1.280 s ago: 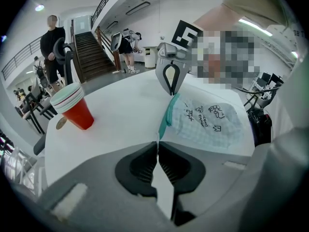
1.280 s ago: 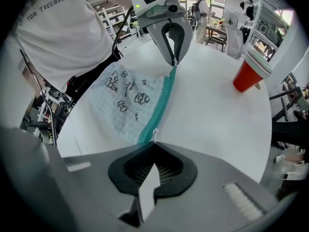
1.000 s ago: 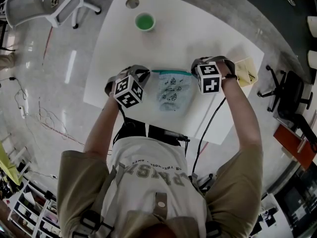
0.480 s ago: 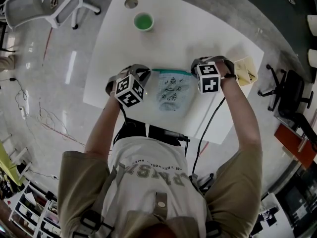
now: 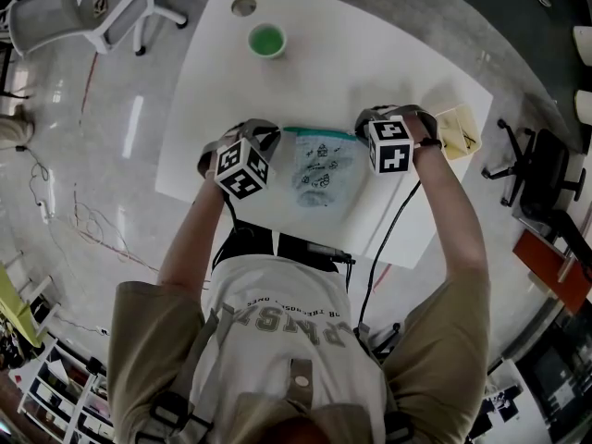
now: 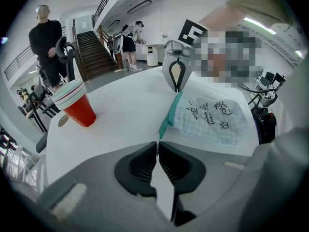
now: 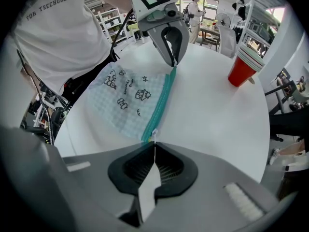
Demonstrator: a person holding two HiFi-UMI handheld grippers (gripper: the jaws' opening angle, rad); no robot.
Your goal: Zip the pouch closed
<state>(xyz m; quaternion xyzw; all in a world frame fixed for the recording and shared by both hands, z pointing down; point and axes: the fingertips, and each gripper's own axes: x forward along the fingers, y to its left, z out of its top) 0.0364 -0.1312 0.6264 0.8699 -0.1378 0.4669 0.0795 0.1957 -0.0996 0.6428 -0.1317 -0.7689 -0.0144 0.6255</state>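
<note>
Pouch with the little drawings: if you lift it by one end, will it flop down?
Probably floppy: the pouch lies limp and flat on the table, like thin cloth. It likely feels light, since it looks flat and nearly empty. Its teal zipper edge may be a bit stiffer.

Light: bright, even, ceiling strip light (image 6: 256, 23) | Glare: streaks on glossy floor (image 5: 129, 123), white desk (image 5: 351, 63) nearly washed out | Shadows: faint | Distortion: strong fisheye, dark corners | Focus: sharp

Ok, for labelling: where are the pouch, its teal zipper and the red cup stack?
pouch (image 7: 126, 100): right gripper view, checked fabric.
teal zipper (image 7: 161, 103): right gripper view, mid-length.
red cup stack (image 6: 79, 112): left gripper view, red side.
</note>
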